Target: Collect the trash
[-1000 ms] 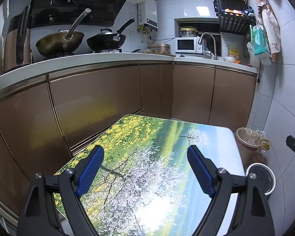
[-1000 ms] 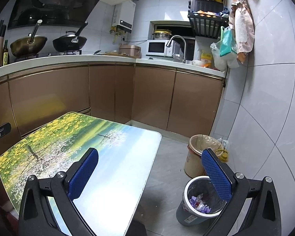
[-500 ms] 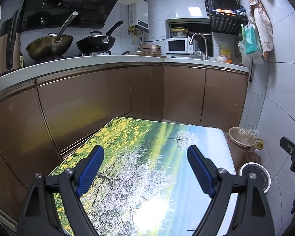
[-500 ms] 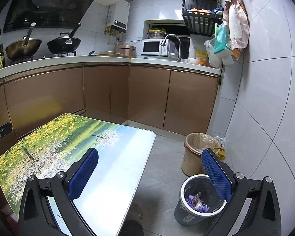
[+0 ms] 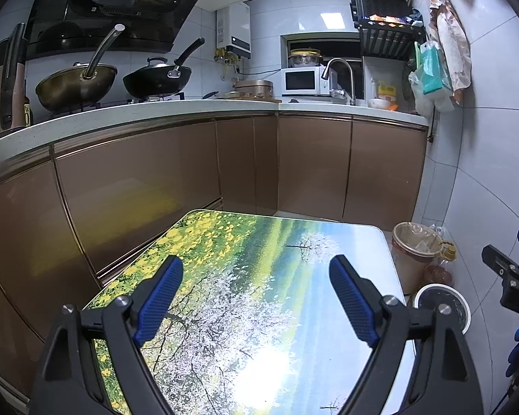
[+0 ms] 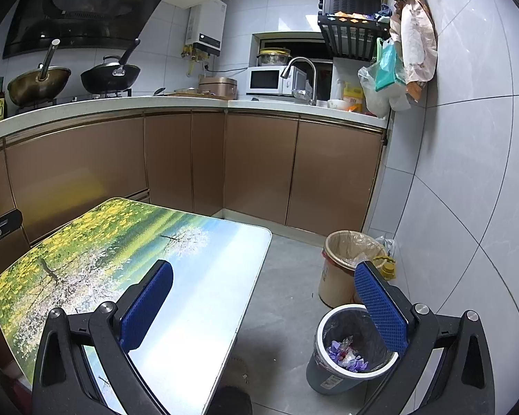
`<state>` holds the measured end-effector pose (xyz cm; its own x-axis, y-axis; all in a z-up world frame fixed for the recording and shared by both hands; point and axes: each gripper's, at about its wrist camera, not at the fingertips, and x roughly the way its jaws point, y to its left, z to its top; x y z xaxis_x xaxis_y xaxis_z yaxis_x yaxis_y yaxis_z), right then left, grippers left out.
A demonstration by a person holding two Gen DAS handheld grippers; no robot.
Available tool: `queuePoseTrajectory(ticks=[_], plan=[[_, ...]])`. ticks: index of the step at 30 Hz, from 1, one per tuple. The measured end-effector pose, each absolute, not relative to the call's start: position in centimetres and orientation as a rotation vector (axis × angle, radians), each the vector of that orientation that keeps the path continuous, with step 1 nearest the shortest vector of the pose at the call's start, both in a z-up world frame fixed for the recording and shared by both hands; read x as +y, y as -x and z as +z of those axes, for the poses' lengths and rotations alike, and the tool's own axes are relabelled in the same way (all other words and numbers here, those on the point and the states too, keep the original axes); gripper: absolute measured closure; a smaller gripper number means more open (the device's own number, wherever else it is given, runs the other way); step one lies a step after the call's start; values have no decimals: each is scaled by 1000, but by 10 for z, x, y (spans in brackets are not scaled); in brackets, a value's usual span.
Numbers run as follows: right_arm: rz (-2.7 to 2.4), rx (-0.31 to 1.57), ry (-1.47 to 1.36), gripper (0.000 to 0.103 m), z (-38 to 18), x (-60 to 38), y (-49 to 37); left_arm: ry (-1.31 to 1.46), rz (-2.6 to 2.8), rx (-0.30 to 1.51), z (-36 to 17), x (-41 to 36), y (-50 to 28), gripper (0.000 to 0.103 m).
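Observation:
A small grey bin with a white rim [image 6: 332, 373] stands on the floor right of the table; purple and white wrappers [image 6: 347, 356] lie inside it. It also shows in the left wrist view [image 5: 443, 306]. My left gripper [image 5: 256, 297] is open and empty above the landscape-print table [image 5: 245, 276]. My right gripper [image 6: 264, 307] is open and empty, held over the table's right edge [image 6: 204, 311] and the bin. No loose trash shows on the table.
A beige bin with a plastic liner [image 6: 342, 269] stands behind the grey bin by the tiled wall. Brown cabinets [image 6: 252, 166] and a white counter with woks [image 5: 76, 83], a microwave [image 5: 304, 81] and a faucet run behind the table. Grey floor [image 6: 287, 297] lies between table and bins.
Both grippers have drawn back and risen slightly, so the table and bins sit lower and farther in view. Both jaws stay open and empty.

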<state>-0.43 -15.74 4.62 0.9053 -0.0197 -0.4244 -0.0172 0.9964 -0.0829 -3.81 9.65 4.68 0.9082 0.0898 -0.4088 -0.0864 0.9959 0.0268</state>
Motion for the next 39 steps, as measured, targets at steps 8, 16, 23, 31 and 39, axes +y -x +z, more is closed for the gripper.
queuePoseTrajectory(ticks=[8, 16, 23, 31, 39], plan=[[-8, 450, 87, 0, 44, -157, 3, -18, 78, 427, 44, 94, 35, 17], [-19, 455, 90, 0, 45, -157, 2, -27, 73, 432, 42, 92, 34, 17], [-26, 457, 90, 0, 45, -156, 3, -18, 72, 440, 40, 94, 35, 17], [-24, 462, 91, 0, 44, -156, 2, -27, 69, 444, 39, 92, 35, 17], [-26, 461, 88, 0, 44, -159, 2, -27, 67, 448, 39, 91, 34, 17]])
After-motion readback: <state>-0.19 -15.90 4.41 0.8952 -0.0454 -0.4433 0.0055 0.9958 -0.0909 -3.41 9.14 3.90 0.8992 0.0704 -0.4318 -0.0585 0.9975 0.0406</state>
